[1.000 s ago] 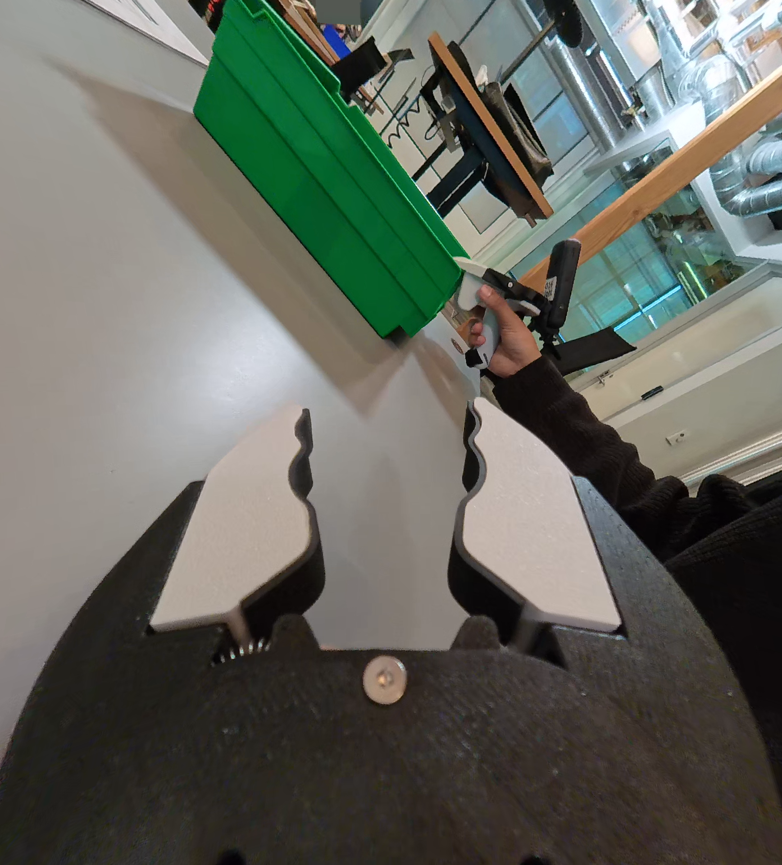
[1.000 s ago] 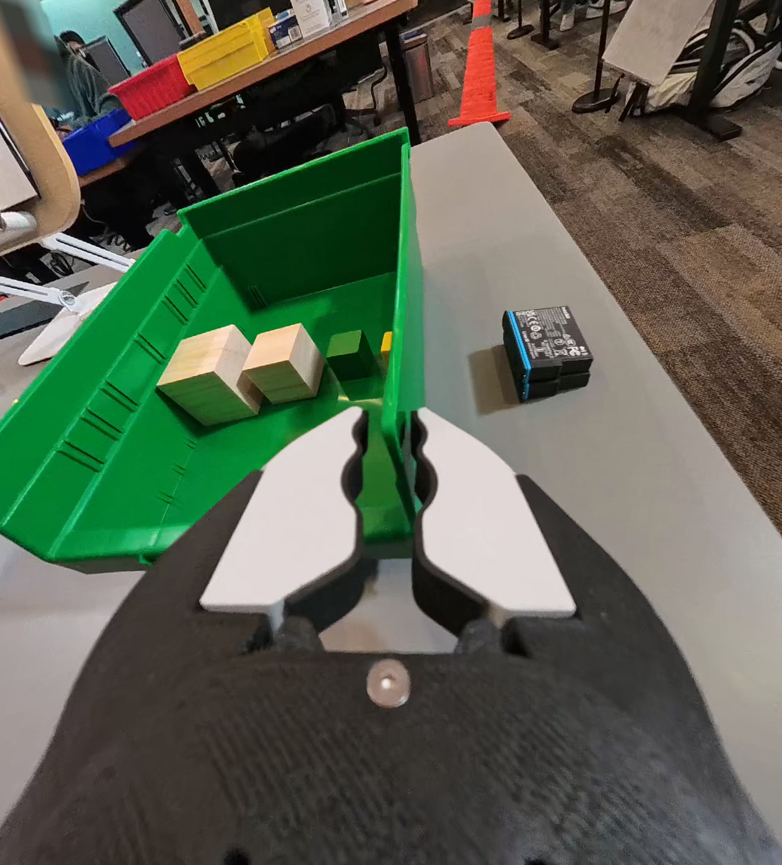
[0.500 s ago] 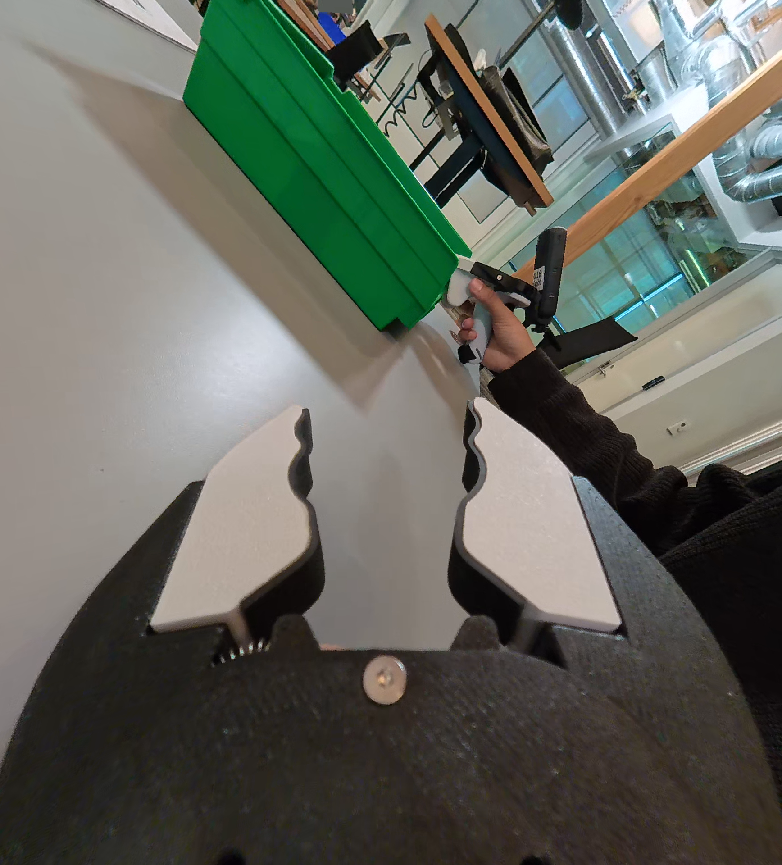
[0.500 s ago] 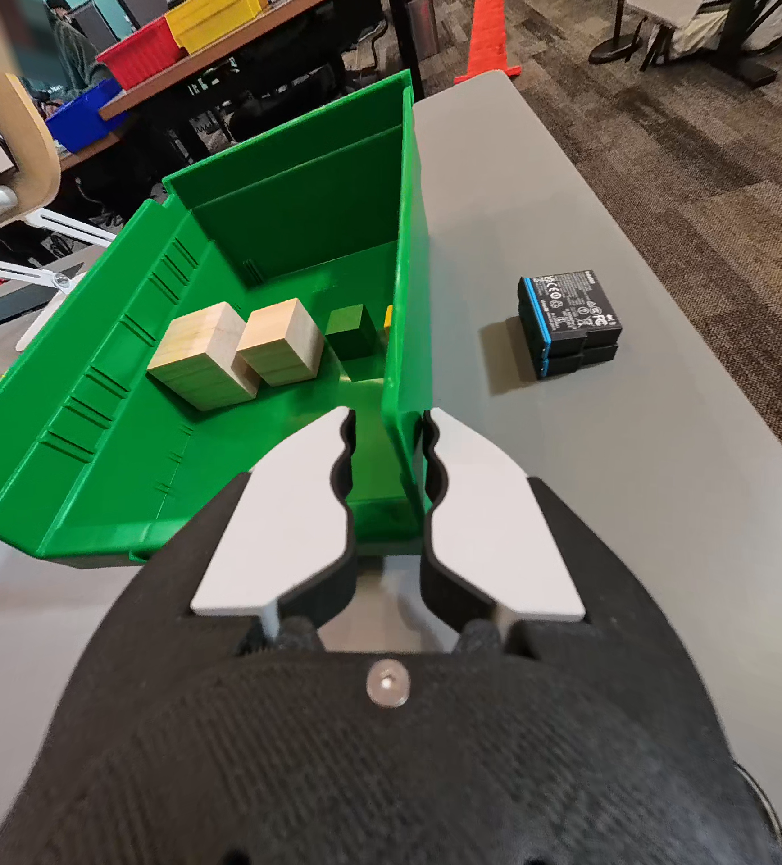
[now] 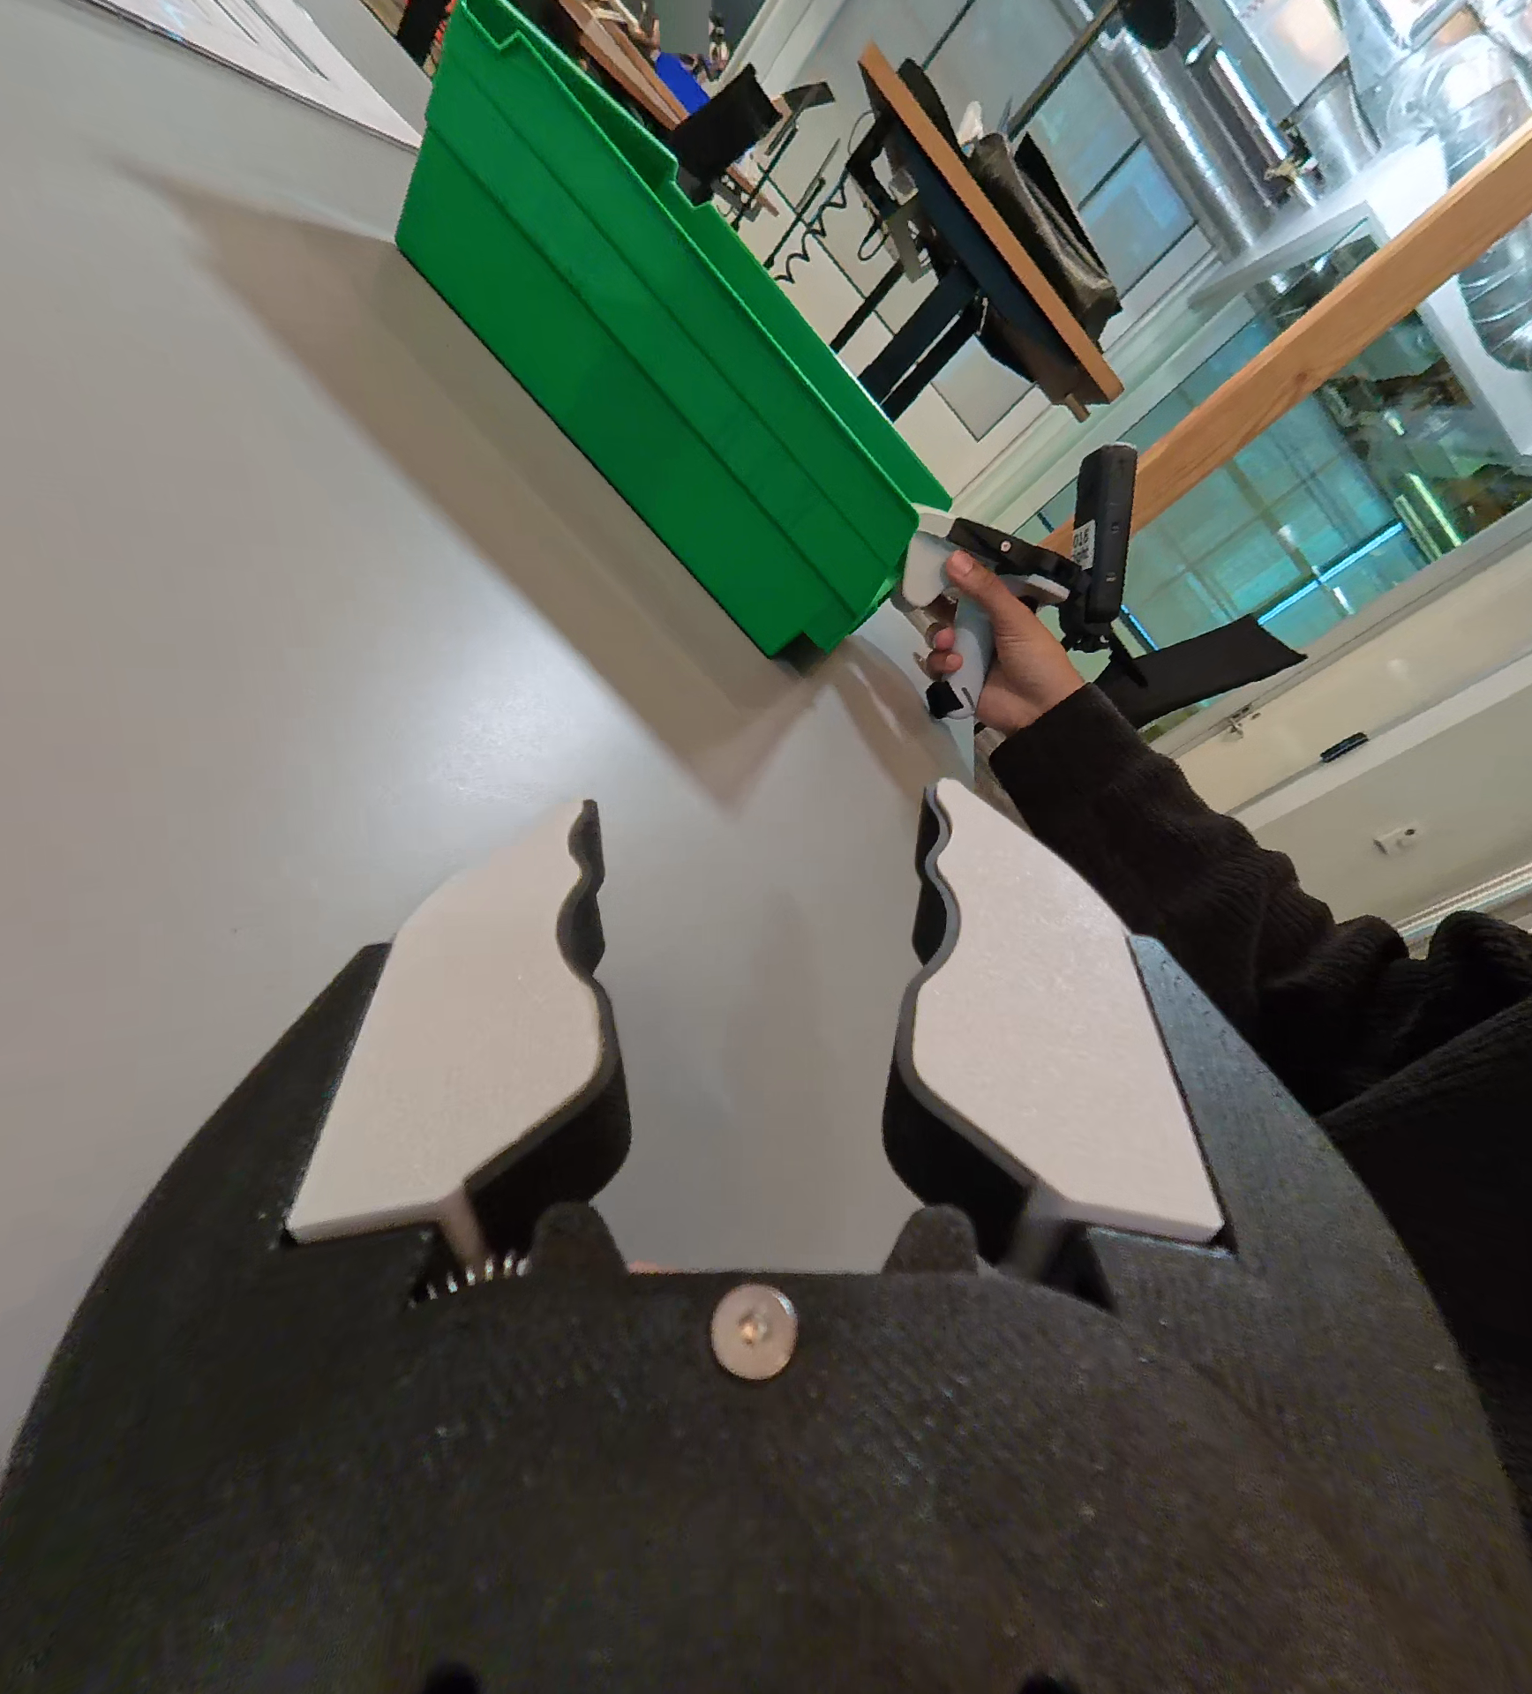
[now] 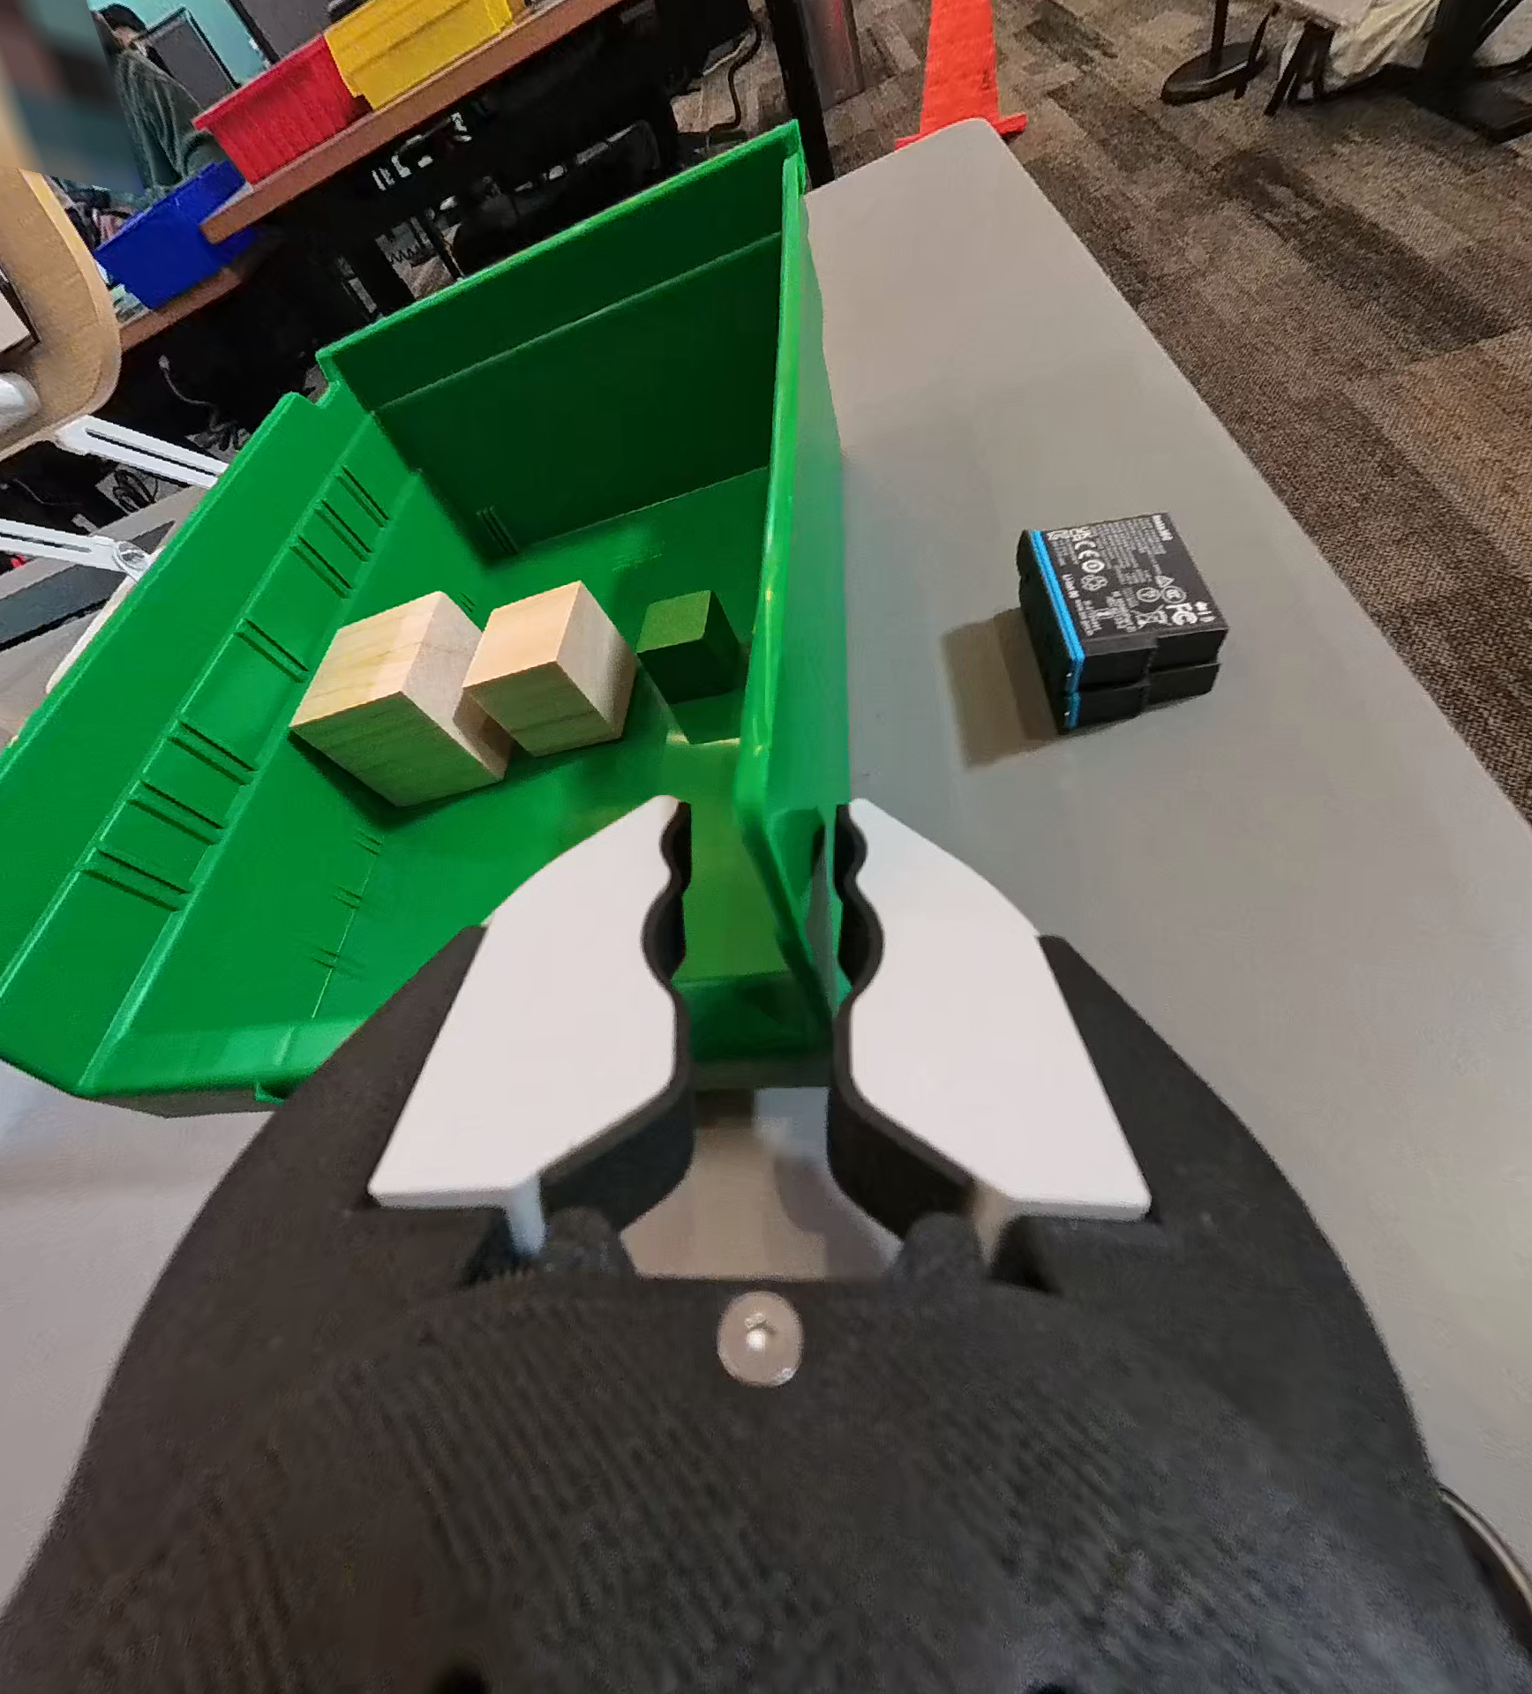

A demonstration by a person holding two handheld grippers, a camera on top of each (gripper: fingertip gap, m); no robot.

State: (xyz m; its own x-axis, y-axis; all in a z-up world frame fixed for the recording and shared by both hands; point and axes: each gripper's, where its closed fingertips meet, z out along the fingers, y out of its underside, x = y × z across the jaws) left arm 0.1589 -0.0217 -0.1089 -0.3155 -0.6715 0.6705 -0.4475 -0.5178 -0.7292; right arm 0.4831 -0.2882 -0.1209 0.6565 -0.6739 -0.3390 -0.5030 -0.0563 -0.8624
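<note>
A green bin (image 6: 799,458) sits on a grey table (image 6: 1202,917). It holds two pale wooden blocks (image 6: 396,697) (image 6: 551,665) and a small green block (image 6: 684,642). My right gripper (image 6: 760,811) is open, and its jaws straddle the near end of the bin's right wall. The inner jaw stands clear of the wall. In the left wrist view a hand (image 5: 1001,660) holds that gripper (image 5: 918,559) at the bin's (image 5: 652,367) near corner. My left gripper (image 5: 758,807) is open and empty, low over bare table, well short of the bin.
A stack of black battery packs (image 6: 1120,614) lies on the table to the right of the bin. The table's right edge drops to carpet. An orange cone (image 6: 959,64) and red (image 6: 286,119), yellow (image 6: 414,37) and blue (image 6: 166,238) bins stand beyond. White paper (image 5: 240,46) lies far left.
My right gripper's jaws have widened from a tight grip on the bin's right wall to a looser straddle. My left gripper has stayed open and barely shifted.
</note>
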